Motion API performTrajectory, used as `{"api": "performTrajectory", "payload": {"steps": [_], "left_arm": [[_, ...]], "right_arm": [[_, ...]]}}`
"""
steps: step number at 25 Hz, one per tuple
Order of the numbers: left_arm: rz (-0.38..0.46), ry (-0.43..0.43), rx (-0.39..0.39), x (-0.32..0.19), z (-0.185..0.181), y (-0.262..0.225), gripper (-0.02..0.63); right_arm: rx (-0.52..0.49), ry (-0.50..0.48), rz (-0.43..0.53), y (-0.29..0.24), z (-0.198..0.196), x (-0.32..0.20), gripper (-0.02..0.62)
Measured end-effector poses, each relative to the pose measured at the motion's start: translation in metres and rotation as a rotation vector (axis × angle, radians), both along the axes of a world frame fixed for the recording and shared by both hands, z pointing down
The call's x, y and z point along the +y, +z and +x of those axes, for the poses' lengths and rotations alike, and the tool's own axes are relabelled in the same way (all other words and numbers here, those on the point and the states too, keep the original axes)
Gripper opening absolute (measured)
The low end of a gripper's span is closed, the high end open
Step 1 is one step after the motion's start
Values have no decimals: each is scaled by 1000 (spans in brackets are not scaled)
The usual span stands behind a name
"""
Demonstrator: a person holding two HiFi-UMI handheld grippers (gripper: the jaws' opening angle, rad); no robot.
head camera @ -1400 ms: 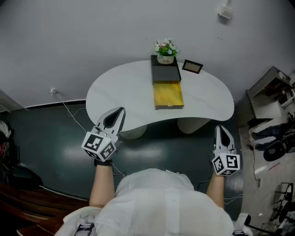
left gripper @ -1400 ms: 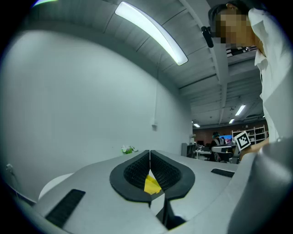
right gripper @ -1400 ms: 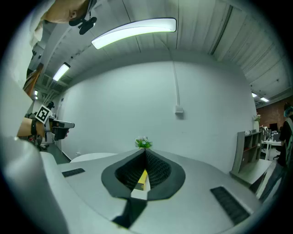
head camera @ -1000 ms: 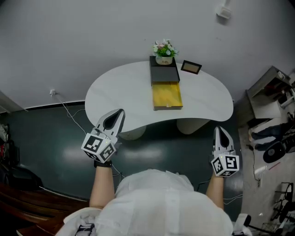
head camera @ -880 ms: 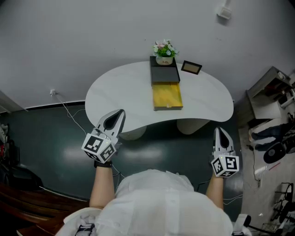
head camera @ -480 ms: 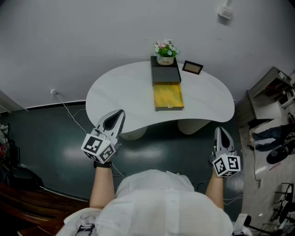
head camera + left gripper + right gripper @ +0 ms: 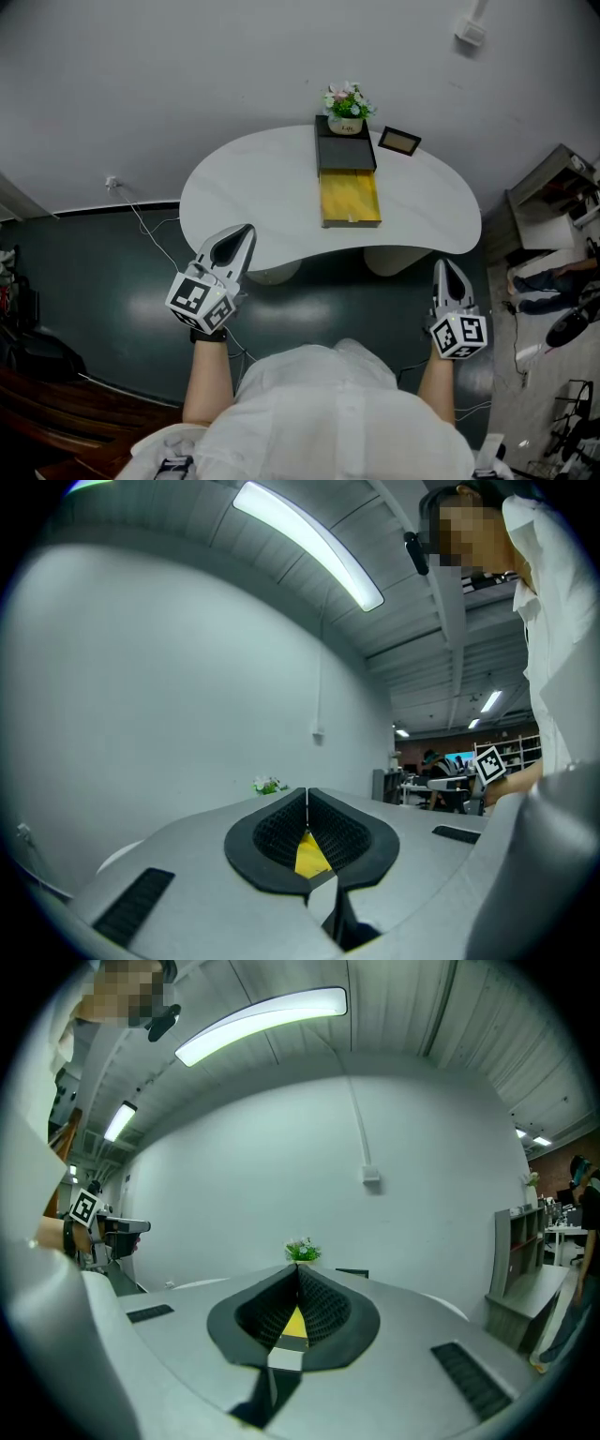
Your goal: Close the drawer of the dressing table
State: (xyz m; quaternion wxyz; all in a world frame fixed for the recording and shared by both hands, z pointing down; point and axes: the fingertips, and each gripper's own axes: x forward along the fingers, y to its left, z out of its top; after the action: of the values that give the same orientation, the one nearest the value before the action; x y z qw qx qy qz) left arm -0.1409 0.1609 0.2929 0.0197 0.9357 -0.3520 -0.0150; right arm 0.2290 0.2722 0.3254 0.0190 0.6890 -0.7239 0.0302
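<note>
A white kidney-shaped dressing table [image 7: 253,197] stands against the wall. On it sits a dark drawer box [image 7: 344,152] with its yellow-lined drawer [image 7: 350,197] pulled out toward me. My left gripper [image 7: 246,229] hovers short of the table's near left edge, shut and empty. My right gripper [image 7: 442,266] hangs below the table's near right edge, also shut and empty. In the left gripper view the left gripper's [image 7: 307,794] pads meet, and a sliver of the yellow drawer [image 7: 307,855] shows below them. The right gripper view shows the same for the right gripper [image 7: 298,1269] and the drawer [image 7: 294,1324].
A small flower pot [image 7: 345,101] stands on top of the drawer box, and a dark picture frame [image 7: 398,142] lies to its right. A shelf with clutter [image 7: 553,187] is at the far right. A cable [image 7: 141,220] runs along the dark floor at the left.
Both grippers keep their places. The head view has shifted a little, so the table and drawer sit slightly lower and to the right in the picture.
</note>
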Motion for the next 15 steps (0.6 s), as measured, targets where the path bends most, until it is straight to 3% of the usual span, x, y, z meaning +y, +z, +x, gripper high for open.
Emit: {"api": "performTrajectory", "payload": {"steps": [7,15], "left_arm": [[-22,-31,9,-9,-10,7,18],[-23,-50,6,-47,2,10,18]], "right_arm": [[0,-32,-16,3,-7,-21,9],[-4,-78,-22,13,-2,-75,9]]}}
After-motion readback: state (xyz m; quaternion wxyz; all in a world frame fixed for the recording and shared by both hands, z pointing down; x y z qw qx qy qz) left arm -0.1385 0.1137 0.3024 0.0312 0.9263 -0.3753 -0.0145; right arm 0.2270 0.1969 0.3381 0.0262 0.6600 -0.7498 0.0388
